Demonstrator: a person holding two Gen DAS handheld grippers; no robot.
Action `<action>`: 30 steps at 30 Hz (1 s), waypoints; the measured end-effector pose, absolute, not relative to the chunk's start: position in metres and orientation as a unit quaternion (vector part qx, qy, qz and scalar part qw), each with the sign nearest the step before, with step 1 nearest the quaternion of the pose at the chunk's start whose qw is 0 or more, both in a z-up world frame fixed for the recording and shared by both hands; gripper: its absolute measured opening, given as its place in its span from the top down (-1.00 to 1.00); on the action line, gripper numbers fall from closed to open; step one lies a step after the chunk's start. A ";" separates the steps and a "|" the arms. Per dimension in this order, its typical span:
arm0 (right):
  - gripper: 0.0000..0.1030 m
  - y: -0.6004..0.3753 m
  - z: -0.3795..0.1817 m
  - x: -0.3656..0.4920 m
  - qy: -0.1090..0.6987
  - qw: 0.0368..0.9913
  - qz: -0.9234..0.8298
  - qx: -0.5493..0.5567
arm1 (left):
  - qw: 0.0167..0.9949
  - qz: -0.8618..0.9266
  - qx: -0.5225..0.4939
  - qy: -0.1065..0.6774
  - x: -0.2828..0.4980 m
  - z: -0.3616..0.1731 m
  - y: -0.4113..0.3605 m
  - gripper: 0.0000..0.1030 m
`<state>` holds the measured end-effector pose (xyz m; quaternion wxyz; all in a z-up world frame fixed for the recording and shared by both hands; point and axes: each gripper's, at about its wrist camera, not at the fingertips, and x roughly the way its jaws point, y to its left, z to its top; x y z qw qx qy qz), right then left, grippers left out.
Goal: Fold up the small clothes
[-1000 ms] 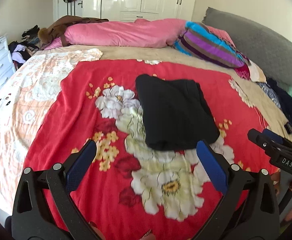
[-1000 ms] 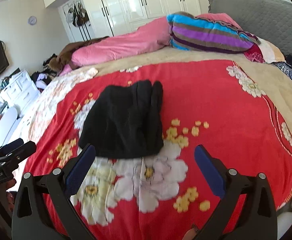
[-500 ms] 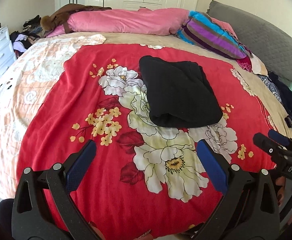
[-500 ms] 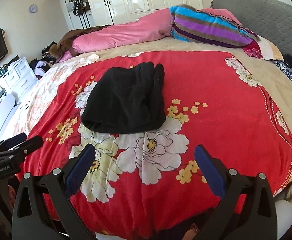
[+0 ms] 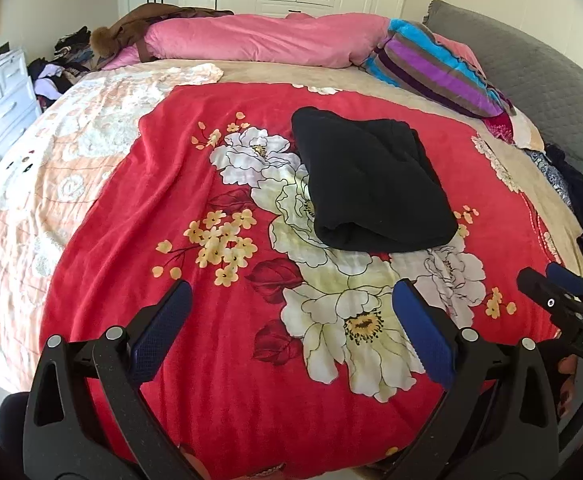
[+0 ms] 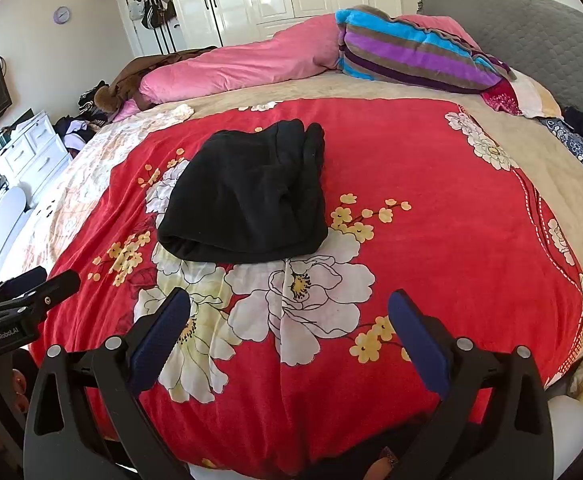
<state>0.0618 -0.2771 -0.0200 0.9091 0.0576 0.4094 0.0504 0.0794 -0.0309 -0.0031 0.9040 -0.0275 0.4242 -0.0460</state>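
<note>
Red plush floral blanket (image 5: 139, 216) is covering most of the bed, and I'm seeing a long pink quilt roll (image 5: 251, 38) and a striped purple-and-blue pillow (image 6: 415, 56) lying along its far edge. Folded black knit garment (image 6: 247, 196) is sitting mid-blanket over the white flower print, fold edge facing me. I'm holding the left gripper (image 5: 291, 316) over the near blanket edge, jaws spread wide, gripping nothing. Right gripper (image 6: 289, 324) is hanging beside it, likewise wide and empty, well apart from the garment.
</note>
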 end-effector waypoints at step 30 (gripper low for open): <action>-0.92 -0.277 -0.021 0.060 0.411 0.909 0.043 0.058 | 0.904 -0.033 -0.012 0.426 0.079 0.000 -0.028 -0.82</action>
